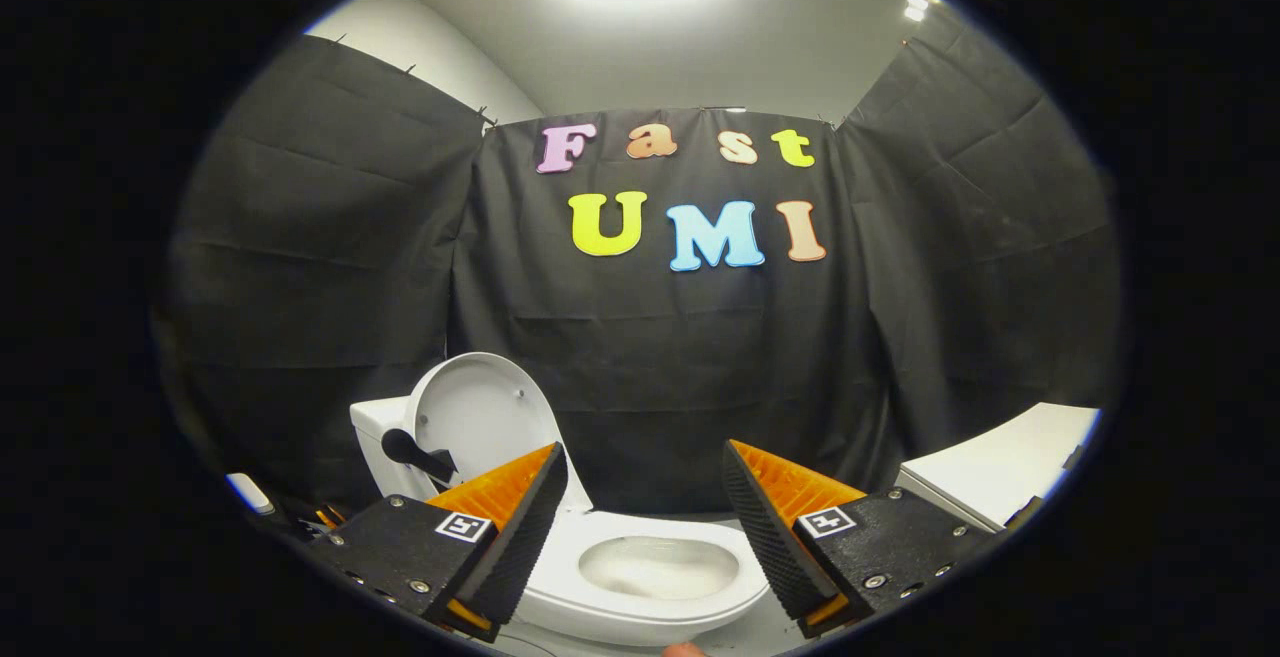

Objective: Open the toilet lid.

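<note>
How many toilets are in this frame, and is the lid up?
1. The toilet sits just ahead of the open gripper, its bowl seen between the spread jaws. Its lid stands raised against the tank. Nothing is held.

— What are you looking at on the toilet (pixel 640 577)?
— You have a smooth, glossy bowl, ceramic by its look, and the raised toilet lid (pixel 480 417) has a smooth, slightly duller sheen like plastic.
— And your gripper (pixel 645 497)?
— Its fingers stand wide apart, holding nothing; their inner pads (pixel 760 527) look rough and finely ribbed, while the bodies are matt with small shiny screws.
— Behind it?
— The wall (pixel 320 267) is matt, creased cloth.
</note>
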Demonstrator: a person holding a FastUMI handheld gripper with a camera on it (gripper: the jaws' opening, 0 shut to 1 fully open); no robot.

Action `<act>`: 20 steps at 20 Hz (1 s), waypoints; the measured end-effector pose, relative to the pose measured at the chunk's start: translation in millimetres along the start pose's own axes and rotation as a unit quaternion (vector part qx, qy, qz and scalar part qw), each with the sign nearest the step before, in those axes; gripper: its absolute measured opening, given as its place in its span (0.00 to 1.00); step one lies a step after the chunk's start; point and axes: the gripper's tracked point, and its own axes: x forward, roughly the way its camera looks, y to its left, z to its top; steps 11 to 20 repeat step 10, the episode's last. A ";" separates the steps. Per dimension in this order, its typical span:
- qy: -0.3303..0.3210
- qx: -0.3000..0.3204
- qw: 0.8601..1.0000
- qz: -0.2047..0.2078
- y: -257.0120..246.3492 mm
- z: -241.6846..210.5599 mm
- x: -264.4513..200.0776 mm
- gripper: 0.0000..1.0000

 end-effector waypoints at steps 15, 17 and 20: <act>0.007 -0.001 1.000 -0.019 -7.8 -5.1 4.1 0.96; 0.007 -0.001 1.000 -0.019 -7.8 -5.1 4.1 0.96; 0.007 -0.001 1.000 -0.019 -7.8 -5.1 4.1 0.96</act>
